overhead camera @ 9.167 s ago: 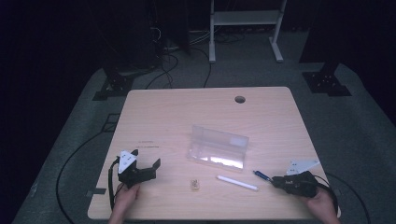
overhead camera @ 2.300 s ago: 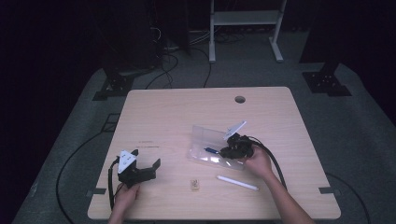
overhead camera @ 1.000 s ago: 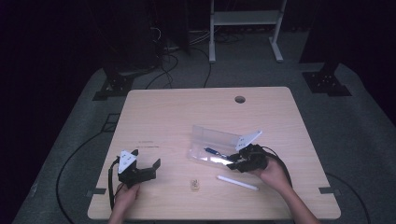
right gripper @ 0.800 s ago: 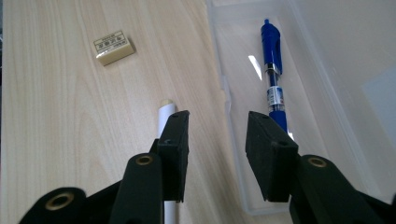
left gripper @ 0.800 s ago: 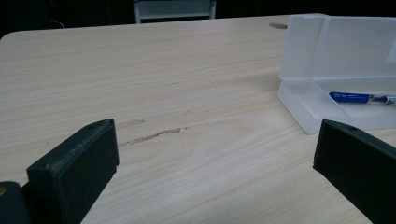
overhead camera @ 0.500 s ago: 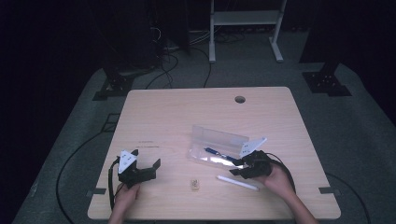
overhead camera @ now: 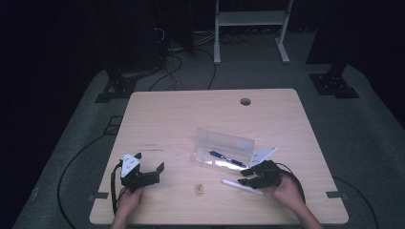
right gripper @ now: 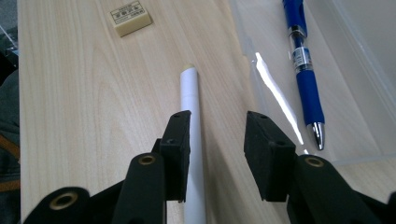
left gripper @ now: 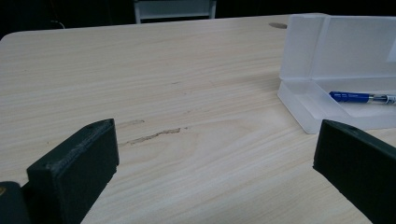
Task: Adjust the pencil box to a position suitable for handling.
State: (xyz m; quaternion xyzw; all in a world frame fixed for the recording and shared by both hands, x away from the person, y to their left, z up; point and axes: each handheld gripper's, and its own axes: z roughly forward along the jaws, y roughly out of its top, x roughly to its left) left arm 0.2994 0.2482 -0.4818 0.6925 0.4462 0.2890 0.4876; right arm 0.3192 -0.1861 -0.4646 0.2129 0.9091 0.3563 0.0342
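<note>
White pen (right gripper: 192, 140) on the table, just in front of the clear case (overhead camera: 224, 149).

Your right gripper (right gripper: 217, 140) hovered over it, jaws parted, one beside the barrel; your left gripper (overhead camera: 143, 172) rested released, well apart.

Both hands rest low; left gripper (overhead camera: 160, 168) fingers spread wide, right gripper (right gripper: 217, 140) fingers parted.

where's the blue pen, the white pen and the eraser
blue pen (right gripper: 308, 88), right gripper view, on its blue grip, inside the clear case.
white pen (right gripper: 190, 100), right gripper view, on the barrel just ahead of the jaws.
eraser (right gripper: 131, 17), right gripper view, on its labelled top face.
</note>
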